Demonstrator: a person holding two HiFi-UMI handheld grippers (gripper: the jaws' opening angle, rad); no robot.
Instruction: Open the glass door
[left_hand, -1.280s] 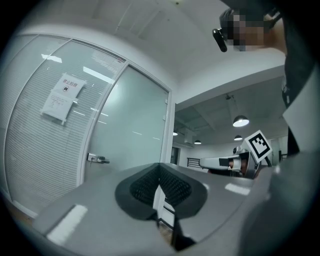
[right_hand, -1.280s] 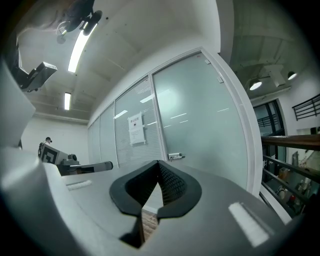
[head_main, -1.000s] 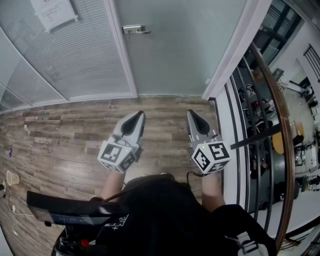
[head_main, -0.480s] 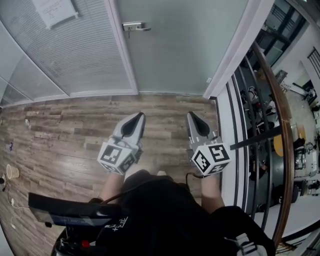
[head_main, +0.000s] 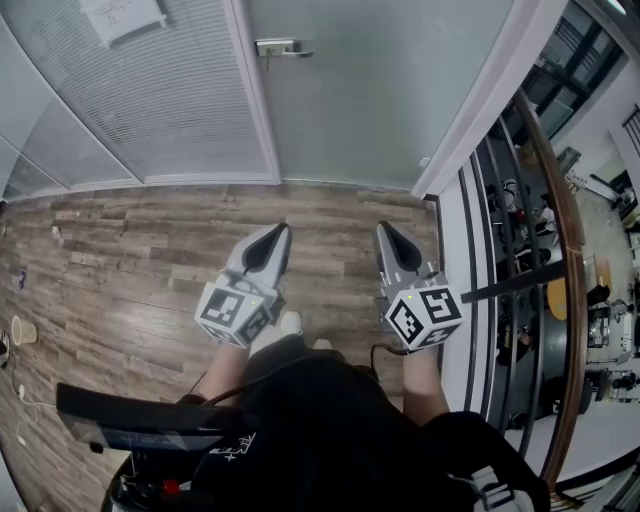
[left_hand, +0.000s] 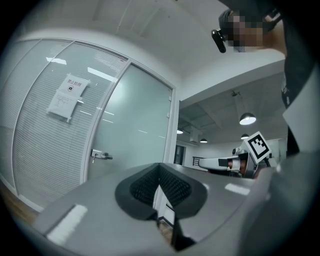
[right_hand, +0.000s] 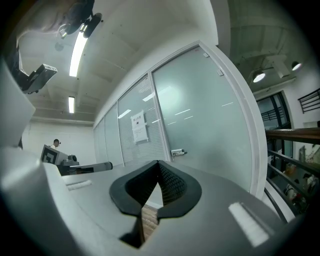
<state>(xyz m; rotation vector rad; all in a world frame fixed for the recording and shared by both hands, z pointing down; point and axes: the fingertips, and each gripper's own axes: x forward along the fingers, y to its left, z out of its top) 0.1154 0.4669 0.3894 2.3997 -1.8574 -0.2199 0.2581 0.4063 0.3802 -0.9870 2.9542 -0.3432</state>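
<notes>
So both tools are held out level in front of the person, side by side over the brown wood-plank floor (head_main: 120, 260), and neither is touching anything. The left tool (head_main: 272, 232) has its jaws pressed together with nothing between them, you can see the black ribbed pads (left_hand: 172, 187) meeting in its own view. Same deal with the right tool (head_main: 385, 230): it's closed up tight and empty.

The frosted glass door (head_main: 370, 90) is straight ahead of both tools and well apart from them. It sits in a white frame and looks closed. Its silver metal lever handle (head_main: 280, 47) is on the door's left edge, right beside the glass wall panel with white horizontal blinds (head_main: 170, 100). A white paper notice (head_main: 125, 15) is stuck on that panel, further left of the handle.

To the right of the door there's a dark railing with a brown wooden top rail (head_main: 555, 250) curving away. Far left on the floor is a small pale thing (head_main: 20, 330), maybe a paper cup, too tiny to be sure.
</notes>
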